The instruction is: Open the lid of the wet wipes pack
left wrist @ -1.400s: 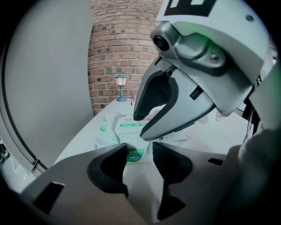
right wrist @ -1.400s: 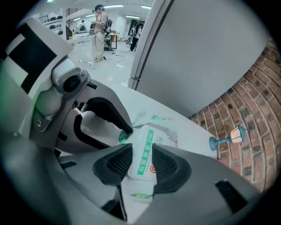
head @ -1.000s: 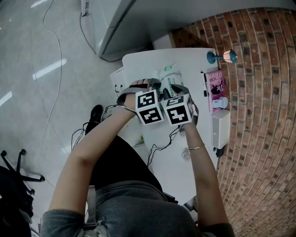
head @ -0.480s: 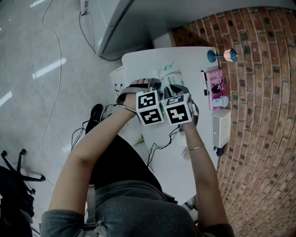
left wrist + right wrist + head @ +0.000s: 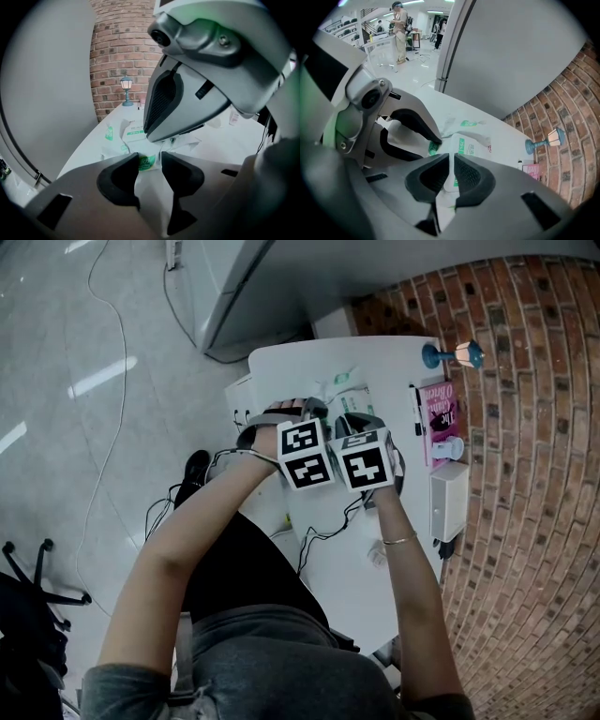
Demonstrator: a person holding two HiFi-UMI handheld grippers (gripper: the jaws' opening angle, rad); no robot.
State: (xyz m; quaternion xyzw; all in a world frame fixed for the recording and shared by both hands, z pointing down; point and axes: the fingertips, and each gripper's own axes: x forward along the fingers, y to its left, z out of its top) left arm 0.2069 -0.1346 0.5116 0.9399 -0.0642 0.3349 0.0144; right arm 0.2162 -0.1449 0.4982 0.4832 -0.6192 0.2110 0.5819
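Fingers (image 5: 117,180) of your left gripper (image 5: 150,158) stand wide apart. They have just closed in a little, and they straddle the near end of the pack (image 5: 350,397). Its green label shows between the tips. The pack lies flat on the white table (image 5: 384,362), towards the far edge, directly ahead of both grippers.

Your right gripper (image 5: 451,159) sits just beside the left one, their marker cubes almost touching, and it points steeply down at the pack. Its fingers (image 5: 471,176) have just been closing and now leave only a slit. They pinch a thin white part of the pack's top.

Right of the pack, a pink book (image 5: 439,413) lies along the table's right edge. A small lamp (image 5: 455,354) stands at the far corner beyond the book. A white bottle (image 5: 448,448) and a white box (image 5: 448,498) sit on the nearer side of the book.
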